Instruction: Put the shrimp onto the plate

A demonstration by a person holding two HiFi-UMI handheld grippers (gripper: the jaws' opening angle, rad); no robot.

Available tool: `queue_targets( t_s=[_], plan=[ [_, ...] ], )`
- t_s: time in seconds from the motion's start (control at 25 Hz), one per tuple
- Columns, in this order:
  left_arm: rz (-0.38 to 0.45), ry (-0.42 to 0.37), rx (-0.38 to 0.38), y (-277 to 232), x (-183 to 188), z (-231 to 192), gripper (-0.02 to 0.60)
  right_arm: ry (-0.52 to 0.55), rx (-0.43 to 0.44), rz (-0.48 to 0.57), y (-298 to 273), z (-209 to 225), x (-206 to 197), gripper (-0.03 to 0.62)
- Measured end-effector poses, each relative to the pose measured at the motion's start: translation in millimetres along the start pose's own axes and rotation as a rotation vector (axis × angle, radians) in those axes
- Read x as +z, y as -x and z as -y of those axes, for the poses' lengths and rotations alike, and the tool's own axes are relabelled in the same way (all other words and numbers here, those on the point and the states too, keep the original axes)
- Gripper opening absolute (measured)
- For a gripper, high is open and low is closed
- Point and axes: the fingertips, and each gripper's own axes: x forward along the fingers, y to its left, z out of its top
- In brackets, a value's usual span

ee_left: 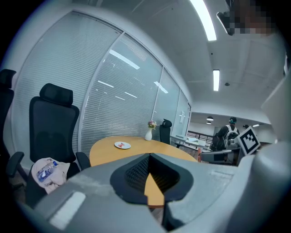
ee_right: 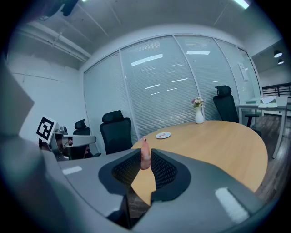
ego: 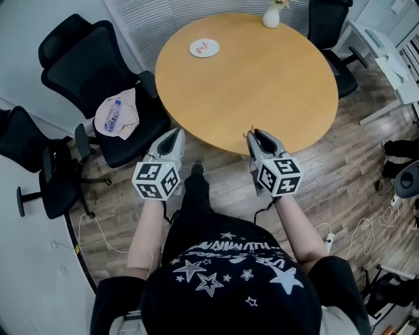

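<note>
A round wooden table (ego: 262, 78) carries a white plate (ego: 204, 48) at its far left, with small red-pink pieces on it. My right gripper (ego: 252, 134) is at the table's near edge, shut on a pink shrimp (ee_right: 145, 154) that stands upright between its pads. In the right gripper view the plate (ee_right: 163, 135) lies far ahead across the table. My left gripper (ego: 177, 133) hangs just off the near-left edge, its tips closed together with nothing in them. From the left gripper (ee_left: 149, 155), the plate (ee_left: 122, 145) is far ahead.
A white vase (ego: 271, 16) with flowers stands at the table's far edge. Black office chairs (ego: 98, 65) crowd the left side; one seat holds a cloth and a water bottle (ego: 113, 116). Another chair (ego: 327, 26) sits at the far right. Cables lie on the wood floor.
</note>
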Motion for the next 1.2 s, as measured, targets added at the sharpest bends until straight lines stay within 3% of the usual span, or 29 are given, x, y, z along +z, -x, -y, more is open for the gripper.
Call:
queue_targets(
  t_s=[0.6,1.2],
  plan=[
    [-0.092,0.042,-0.133,-178,50,-139,0.002,-0.035,-0.117,-0.042,-193,46,57,0.071],
    [-0.119,0.047,-0.239,-289,90,-203,0.002,-0.048,-0.183,-0.122,-320,77,84,0.071]
  ],
)
